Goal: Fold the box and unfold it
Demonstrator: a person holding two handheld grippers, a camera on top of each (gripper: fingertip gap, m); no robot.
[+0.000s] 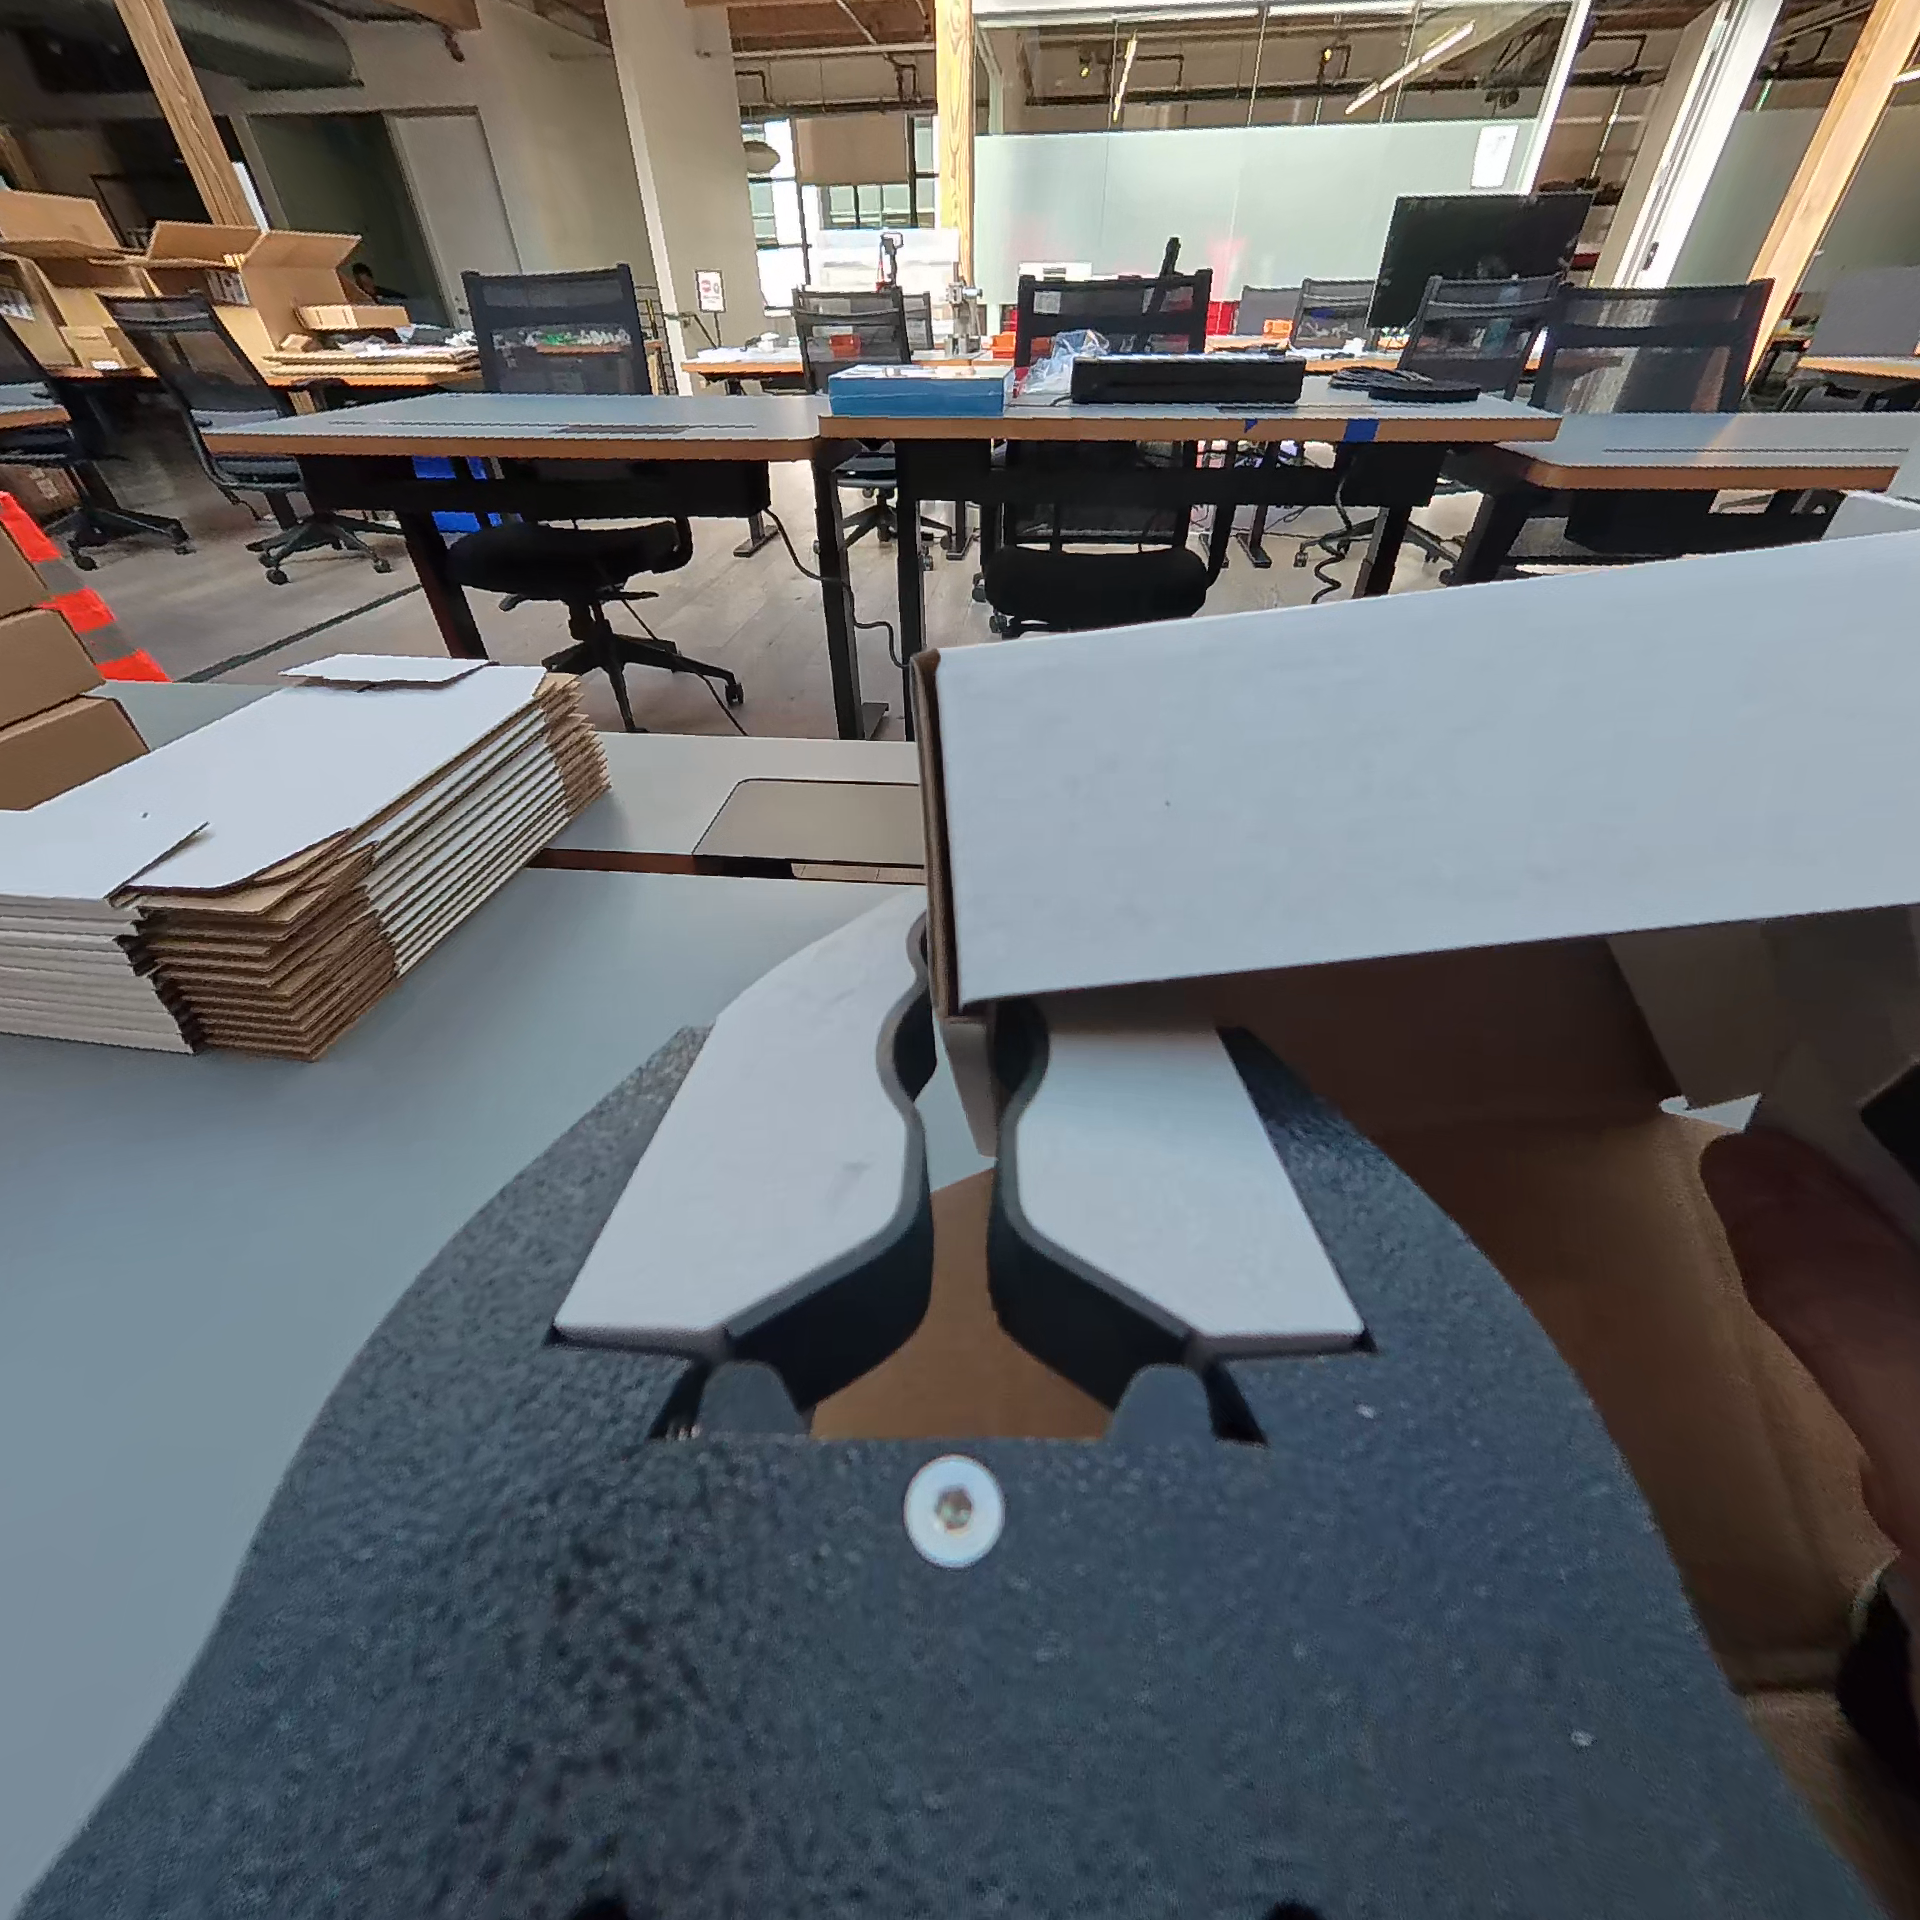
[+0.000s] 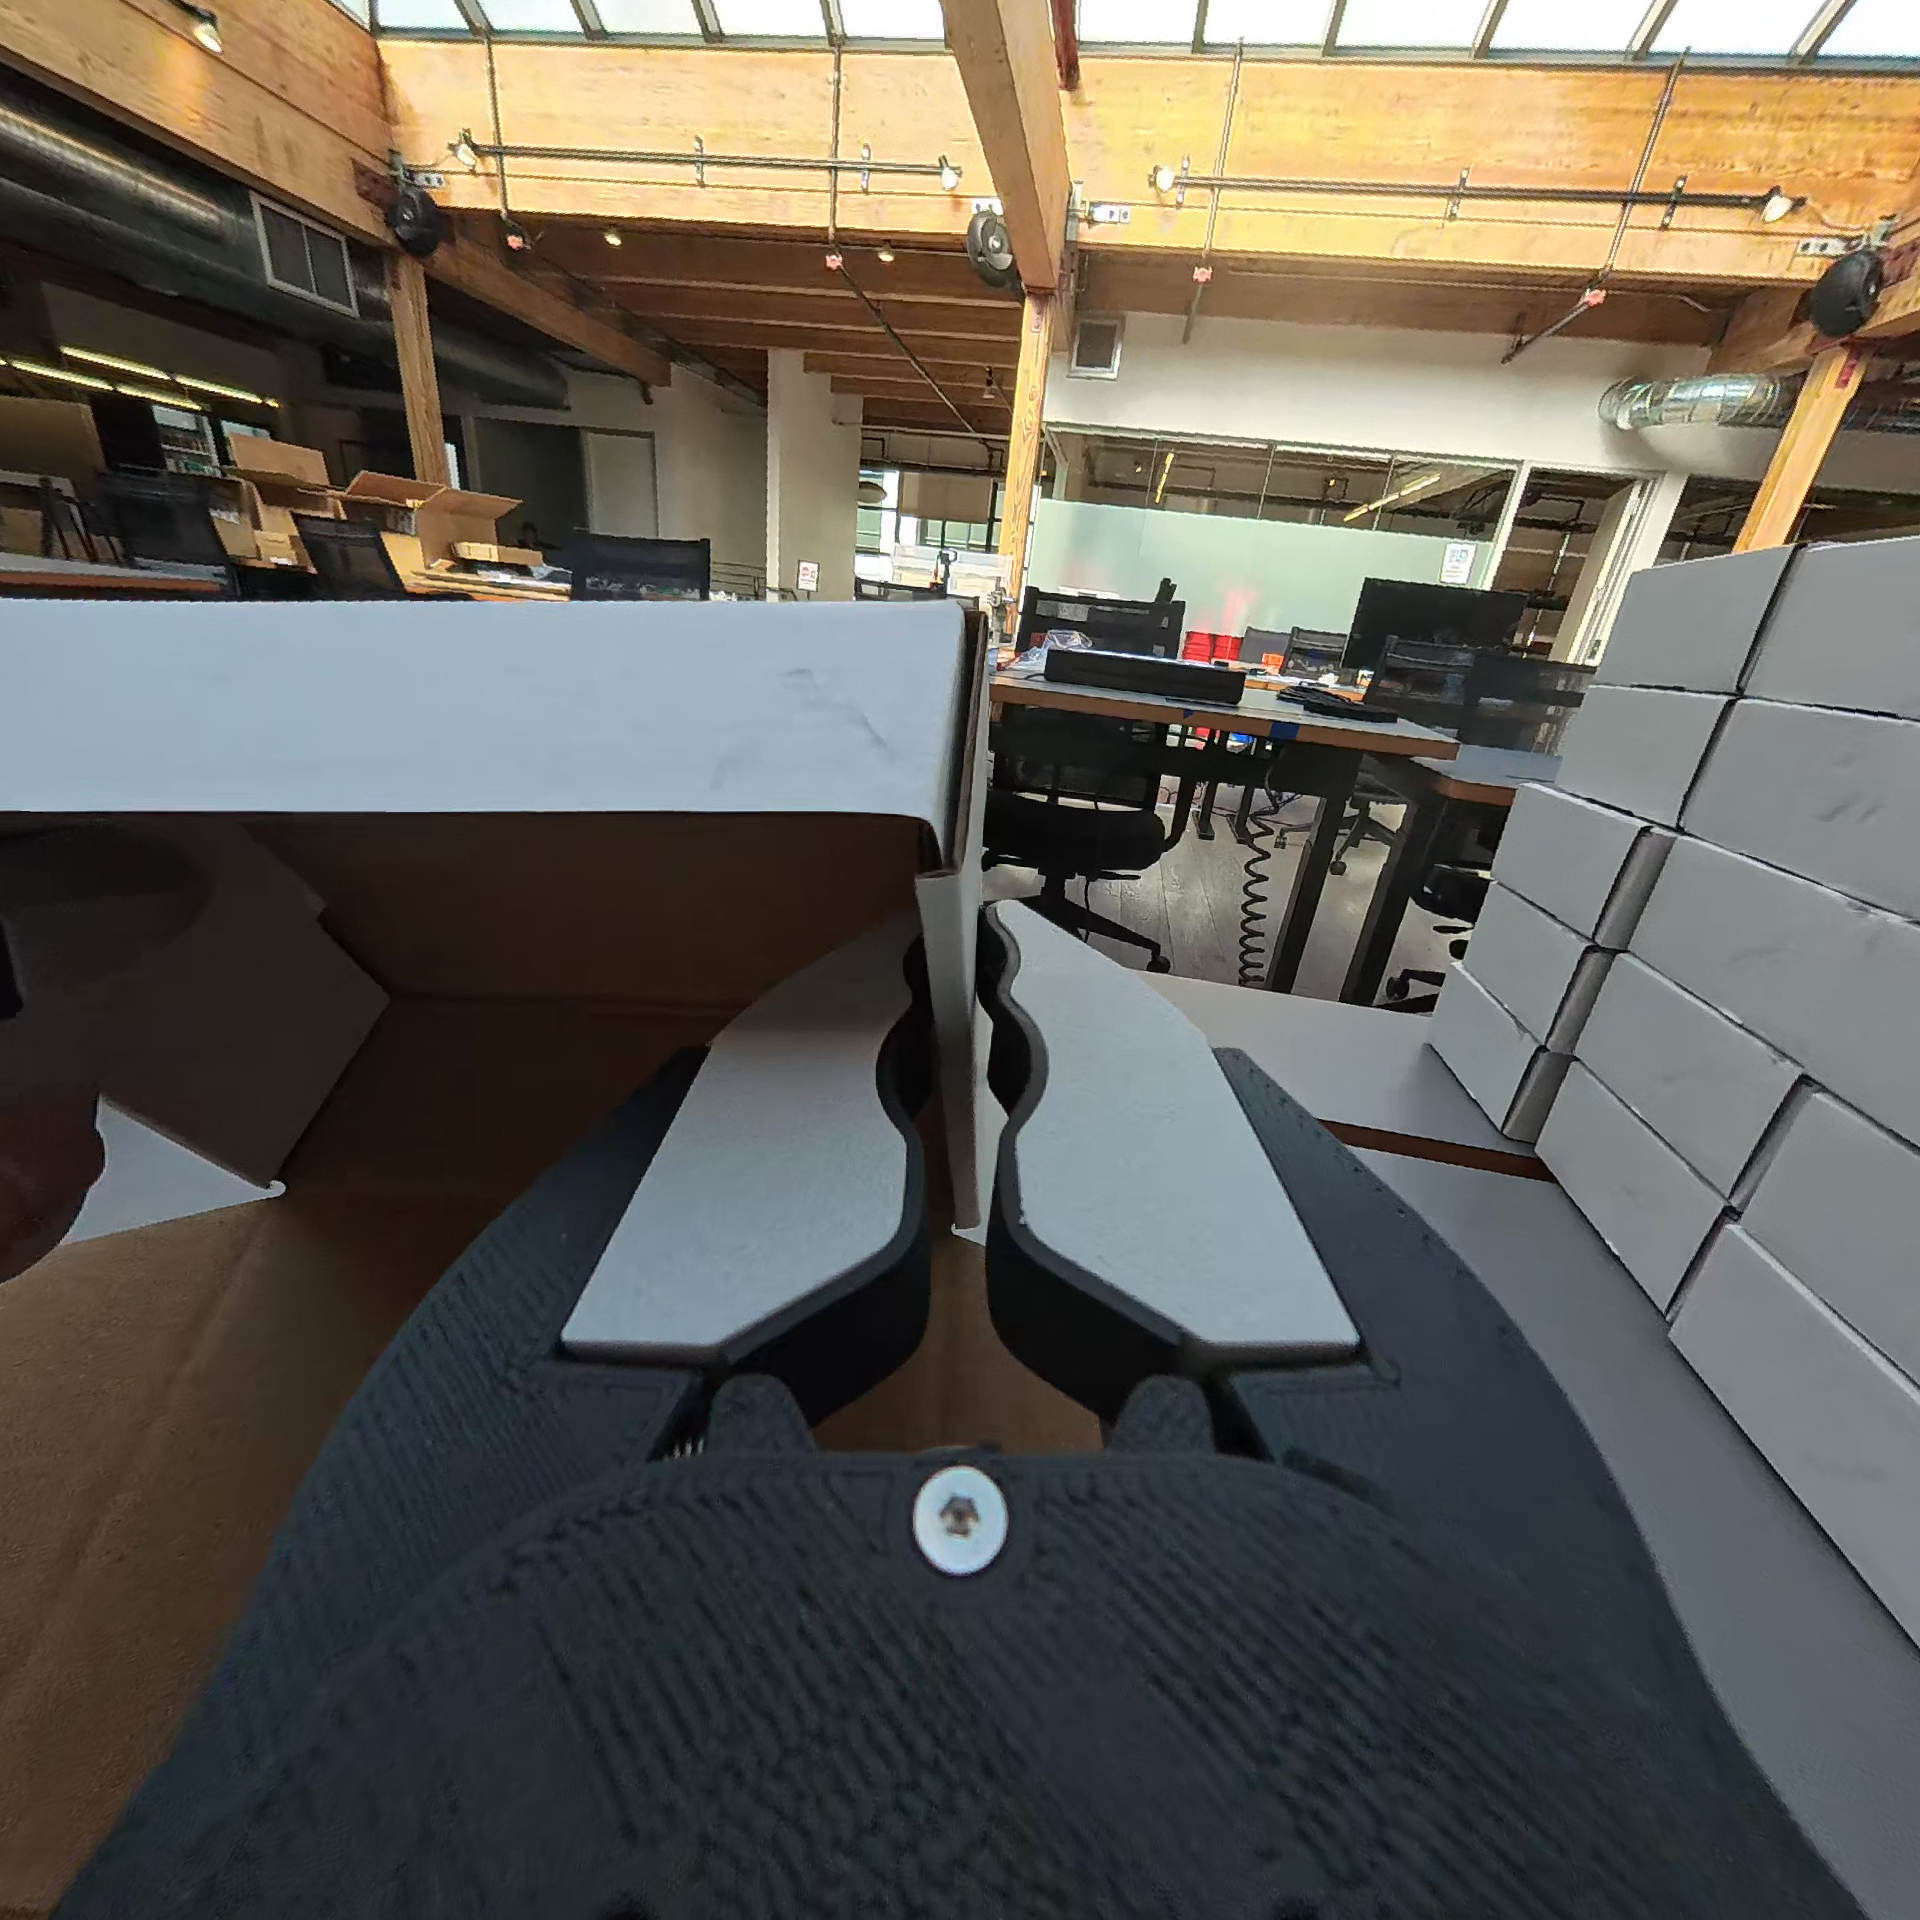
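Observation:
A cardboard box, white outside and brown inside, is held up between both grippers. In the left wrist view its white panel (image 1: 1403,790) fills the right side. My left gripper (image 1: 961,1029) is shut on the box's left side wall. In the right wrist view the box (image 2: 468,707) fills the left side, with its brown inside showing below the white top panel. My right gripper (image 2: 961,997) is shut on the box's right side wall. A loose white flap (image 2: 239,1029) hangs inside at the left.
A stack of flat unfolded boxes (image 1: 281,862) lies on the grey table (image 1: 260,1195) at the left. A stack of folded white boxes (image 2: 1714,935) stands at the right. A hand (image 1: 1829,1288) shows at the right edge. Desks and chairs stand beyond.

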